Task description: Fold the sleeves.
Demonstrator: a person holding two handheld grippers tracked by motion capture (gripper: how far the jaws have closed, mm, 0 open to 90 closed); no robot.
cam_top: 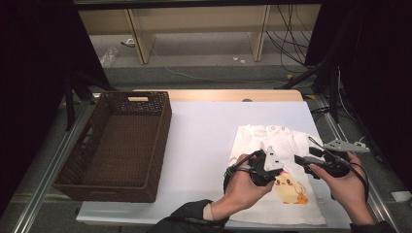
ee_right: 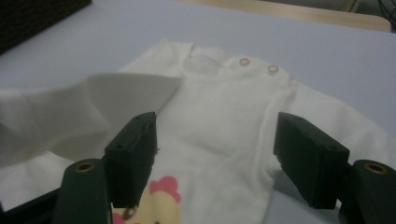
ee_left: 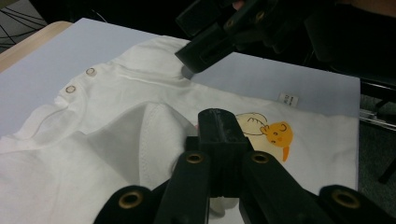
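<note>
- Two claws work one white baby shirt, spread flat at the near right of the bench, its neck toward the far edge and its chick print toward us.
- Nearest item: the left claw, clenched on a fold of the shirt's left side. In the left gripper view its jaws stand pressed together with white cloth bunched against them.
- Just beside it, to the right: the right claw, released, jaws spread and nothing between them; it points across the shirt toward the left claw.
- The relation we judge decisive: the shirt's long axis runs near to far, and the lifted flap would cross it toward the right claw.
- The right gripper view catalogues the raised flap hanging above the flat body and both snap buttons.
- The high view alone adds the farthest item: a brown wicker basket, well apart at the left.
</note>
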